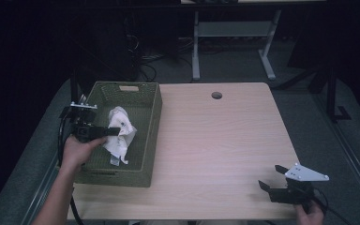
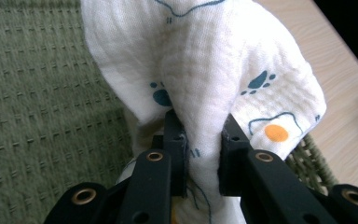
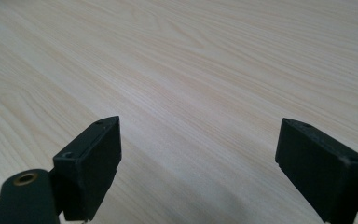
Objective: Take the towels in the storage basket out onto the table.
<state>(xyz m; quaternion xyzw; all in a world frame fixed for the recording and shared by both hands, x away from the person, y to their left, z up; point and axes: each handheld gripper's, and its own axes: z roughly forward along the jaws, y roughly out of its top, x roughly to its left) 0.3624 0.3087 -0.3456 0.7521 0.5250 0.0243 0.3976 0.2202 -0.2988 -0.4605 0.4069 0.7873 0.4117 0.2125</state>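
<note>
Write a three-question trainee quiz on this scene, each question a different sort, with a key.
1. True or false: the left gripper is shut on the white printed cloth.
2. The cloth hangs over: A) the green woven basket B) the bare table C) the floor.
3. Fill in: the right gripper's jaws stand ____ over bare wood.

Key: 1 true; 2 A; 3 open.

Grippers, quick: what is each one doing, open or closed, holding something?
Left gripper: closed on the white cloth, over the green basket.
Right gripper: open, holding nothing, above the table.
</note>
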